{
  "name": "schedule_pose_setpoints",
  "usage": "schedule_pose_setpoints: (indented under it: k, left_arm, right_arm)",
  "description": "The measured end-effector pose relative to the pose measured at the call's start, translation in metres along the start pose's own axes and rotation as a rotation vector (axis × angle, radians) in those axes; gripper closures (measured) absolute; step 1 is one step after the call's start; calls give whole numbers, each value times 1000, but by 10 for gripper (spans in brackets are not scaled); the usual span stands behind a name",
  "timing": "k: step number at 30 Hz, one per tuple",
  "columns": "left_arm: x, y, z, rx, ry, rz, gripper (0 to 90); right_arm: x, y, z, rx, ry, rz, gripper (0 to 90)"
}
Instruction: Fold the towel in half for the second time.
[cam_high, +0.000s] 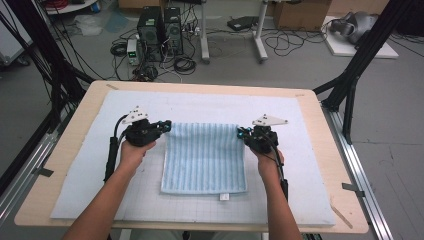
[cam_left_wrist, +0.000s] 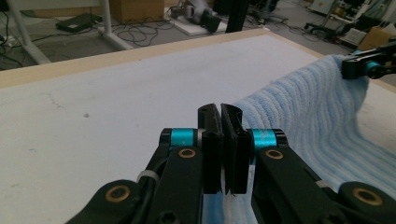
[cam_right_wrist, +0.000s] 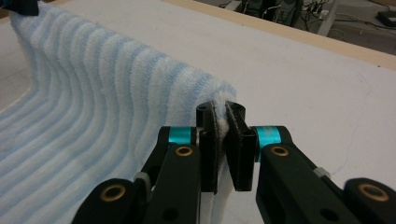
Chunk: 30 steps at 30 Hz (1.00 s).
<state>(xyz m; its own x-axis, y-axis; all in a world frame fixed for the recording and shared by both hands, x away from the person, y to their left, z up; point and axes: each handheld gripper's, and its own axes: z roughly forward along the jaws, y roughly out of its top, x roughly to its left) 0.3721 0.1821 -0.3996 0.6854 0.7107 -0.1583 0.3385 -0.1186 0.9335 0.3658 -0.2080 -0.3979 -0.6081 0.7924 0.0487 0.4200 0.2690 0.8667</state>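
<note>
Light blue ribbed towel (cam_high: 204, 159) lies mid-bench on the pale mat (cam_high: 80, 165), folded to a rectangle, small white tag at its near edge, about 6 o'clock. Far edge lifted off the mat at both far corners, near part flat. Left claw (cam_high: 165, 126) is at the towel's 10 o'clock corner, jaws pressed together; in the left gripper view the left claw (cam_left_wrist: 223, 125) shows almost no gap, towel edge running right up to the tips and under them, cloth between the pads looks pinched but too thin to see well. Right claw (cam_high: 242, 132) is at the 2 o'clock corner; in the right gripper view the right claw (cam_right_wrist: 221, 122) is clamped on the towel corner, a fluffy fold of cloth squeezed between the pads and poking out on top. Towel (cam_right_wrist: 93, 107) sags from that corner down toward the mat, then rises to the other claw at 11 o'clock in that view. Both hands come in from 6 o'clock, left hand (cam_high: 131, 152), right hand (cam_high: 270, 162). Wooden bench (cam_high: 320, 130) rim shows around the mat. Floor past 12 o'clock: computer towers (cam_high: 160, 32), tangled cables.
</note>
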Motion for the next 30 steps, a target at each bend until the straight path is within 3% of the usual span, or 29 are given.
schedule_pose_setpoints:
  k: [2,4,10,14,23,30]
  left_arm:
    - [-4,0,-4,20,-7,4,866]
    - [-10,-3,-11,-6,-2,18,866]
    - [-22,-12,-28,-9,-15,20,866]
    - [-36,-20,-39,-7,-27,57,865]
    - [-53,-45,-54,-20,-63,33,864]
    - [-65,-62,-61,16,-87,27,861]
  right_arm:
    - [3,-4,-5,-8,2,-3,843]
    - [8,-7,-10,-20,13,3,841]
    - [22,-16,-25,-52,28,-14,838]
    - [29,-21,-33,-47,31,-32,836]
    - [42,-44,-49,-39,65,-70,832]
    - [51,-63,-55,-34,71,-78,829]
